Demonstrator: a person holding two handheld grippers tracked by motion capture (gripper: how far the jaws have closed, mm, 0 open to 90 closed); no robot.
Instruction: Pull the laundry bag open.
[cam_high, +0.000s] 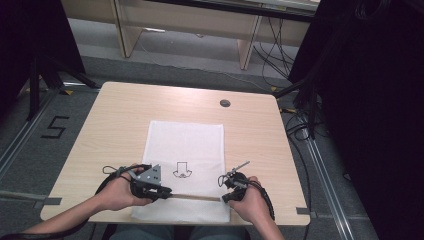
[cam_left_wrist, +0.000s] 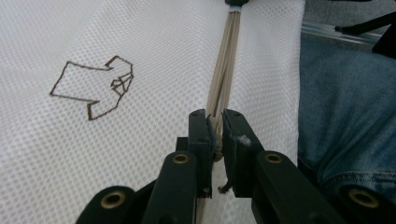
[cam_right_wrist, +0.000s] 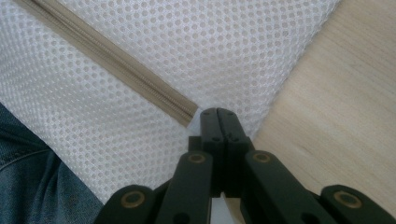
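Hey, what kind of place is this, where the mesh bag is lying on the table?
Probably a lab or recording workspace, not a home. A plain wooden table stands on grey floor marked with a taped number 5, black stands and loose cables flank it, and a white mesh bag lies centred on the table.

Zipper pull mostly hidden between the jaws; mesh bag's near edge hanging off the table.

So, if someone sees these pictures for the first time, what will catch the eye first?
Probably the white mesh bag lying flat in the middle of the wooden table, with a small dark line drawing on it. Next, the tan zipper near the bag's front edge: the left gripper pinches one end of it, and the right gripper is shut on the mesh at the other end.
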